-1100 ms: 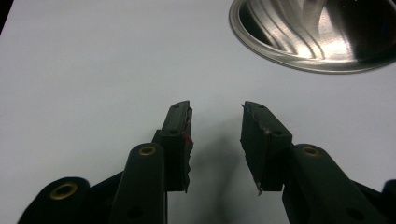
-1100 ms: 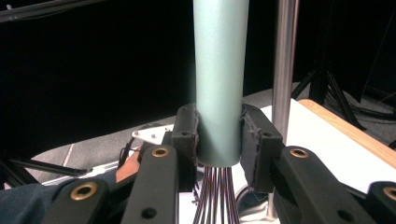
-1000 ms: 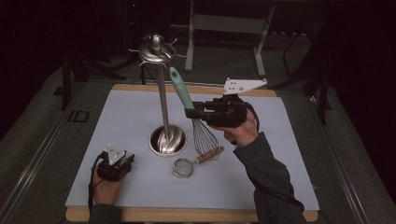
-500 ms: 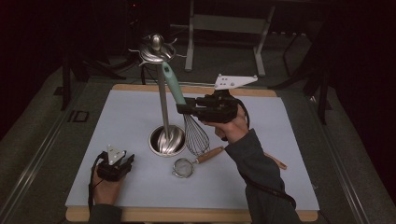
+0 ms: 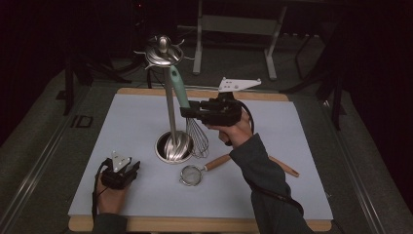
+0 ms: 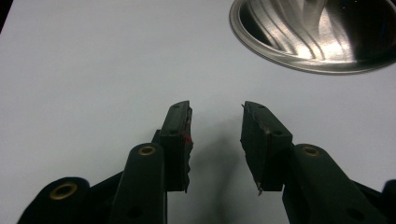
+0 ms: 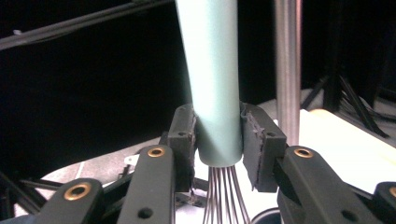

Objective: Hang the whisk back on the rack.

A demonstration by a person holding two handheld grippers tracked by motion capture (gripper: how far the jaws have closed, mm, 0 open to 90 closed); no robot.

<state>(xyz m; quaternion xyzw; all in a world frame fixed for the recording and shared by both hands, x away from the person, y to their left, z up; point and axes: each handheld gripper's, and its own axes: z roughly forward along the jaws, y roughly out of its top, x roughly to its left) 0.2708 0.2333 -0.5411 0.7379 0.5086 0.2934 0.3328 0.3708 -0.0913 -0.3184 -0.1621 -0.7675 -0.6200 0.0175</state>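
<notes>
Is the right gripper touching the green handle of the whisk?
Touching. In the right gripper view, both pads of the right gripper press against the sides of the whisk handle, just above the wires, with no gap.

**Two claws, one low and one high**

The left claw (image 5: 127, 170) sits low near the front edge, held in the left hand (image 5: 111, 195). It points away from the person and lies almost flat. Its jaws stand apart with nothing between them.

The right claw (image 5: 187, 111) is held up high by the right hand (image 5: 234, 131). It points to the left. The sleeve (image 5: 265, 175) slants up from below. Its jaws have just been opening a little, yet both pads (image 7: 183, 135) touch what sits between them.
</notes>
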